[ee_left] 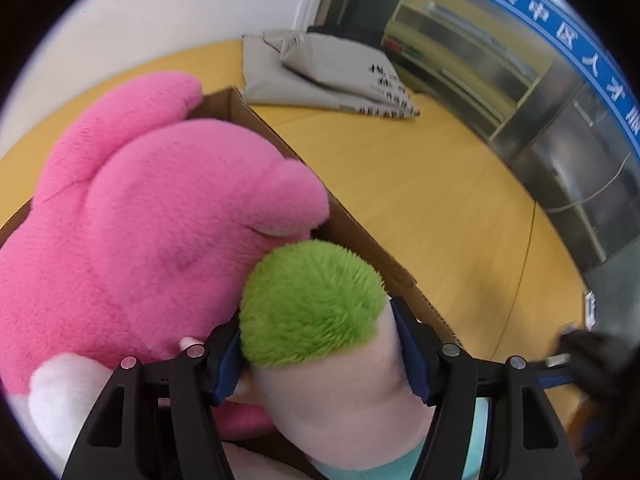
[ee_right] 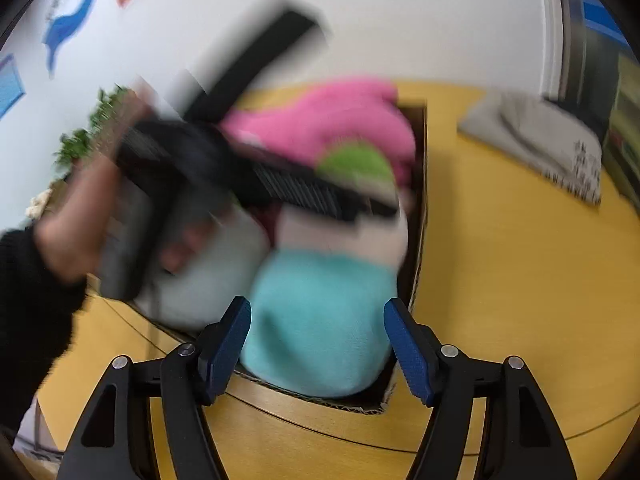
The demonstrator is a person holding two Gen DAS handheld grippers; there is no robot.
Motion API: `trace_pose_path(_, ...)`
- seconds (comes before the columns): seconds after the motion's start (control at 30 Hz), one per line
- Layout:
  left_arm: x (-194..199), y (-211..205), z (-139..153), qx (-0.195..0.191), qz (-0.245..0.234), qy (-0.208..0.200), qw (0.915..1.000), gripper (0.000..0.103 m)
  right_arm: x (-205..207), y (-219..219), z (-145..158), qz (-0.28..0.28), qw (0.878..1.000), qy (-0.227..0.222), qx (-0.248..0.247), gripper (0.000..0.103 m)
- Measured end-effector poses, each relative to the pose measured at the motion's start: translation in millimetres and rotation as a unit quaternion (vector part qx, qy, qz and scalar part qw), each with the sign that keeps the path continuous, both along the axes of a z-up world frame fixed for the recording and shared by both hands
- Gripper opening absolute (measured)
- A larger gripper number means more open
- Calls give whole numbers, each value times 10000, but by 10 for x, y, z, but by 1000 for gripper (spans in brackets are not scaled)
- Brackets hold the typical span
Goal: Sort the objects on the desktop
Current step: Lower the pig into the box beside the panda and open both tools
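My left gripper (ee_left: 320, 344) is shut on a plush doll with green hair (ee_left: 312, 300), pale face and teal body, over an open cardboard box (ee_left: 360, 236). A big pink plush toy (ee_left: 140, 220) fills the box beside it. In the right wrist view the box (ee_right: 420, 208) holds the pink plush (ee_right: 340, 116) and the green-haired doll (ee_right: 320, 312), with the blurred left gripper (ee_right: 304, 188) across the doll's head. My right gripper (ee_right: 318, 344) is open and empty, just in front of the box by the doll's teal body.
The box stands on a yellow wooden table (ee_left: 440, 184). Grey folded bags (ee_left: 320, 68) lie at the far side, also in the right wrist view (ee_right: 540, 140). A green plant (ee_right: 92, 128) stands by the white wall. Glass cabinets (ee_left: 500, 60) are behind.
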State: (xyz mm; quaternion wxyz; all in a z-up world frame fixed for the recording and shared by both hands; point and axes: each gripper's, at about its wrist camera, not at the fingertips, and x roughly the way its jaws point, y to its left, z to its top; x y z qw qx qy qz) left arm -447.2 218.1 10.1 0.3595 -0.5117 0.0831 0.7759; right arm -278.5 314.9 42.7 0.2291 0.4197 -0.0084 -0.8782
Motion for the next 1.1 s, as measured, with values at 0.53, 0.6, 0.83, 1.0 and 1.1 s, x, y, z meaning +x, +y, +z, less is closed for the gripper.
trace_pose_path(0.53,-40,-108,341,64,49,427,9991,60,-279,-229,-371,-35,9987,-418,297,43)
trace_pose_path(0.6,-90,-48,160,-283,8,311,9991,60,-272,-240,-380,-83,9986,-425,307,43)
trace_pose_path(0.83,-39,-77,171,-298,216,371,9986,62,-207,-185,-257,-327,9983,-475,86,81)
trace_pose_path(1.0,467,-629,724,315,669,753,9944,59,239,-136,43,-267,9995,-183,-10,95)
trace_pose_path(1.1,1177,-1234,1020,673,735,1155,9883,68,754,6,225,-131,9985,14,-527,100)
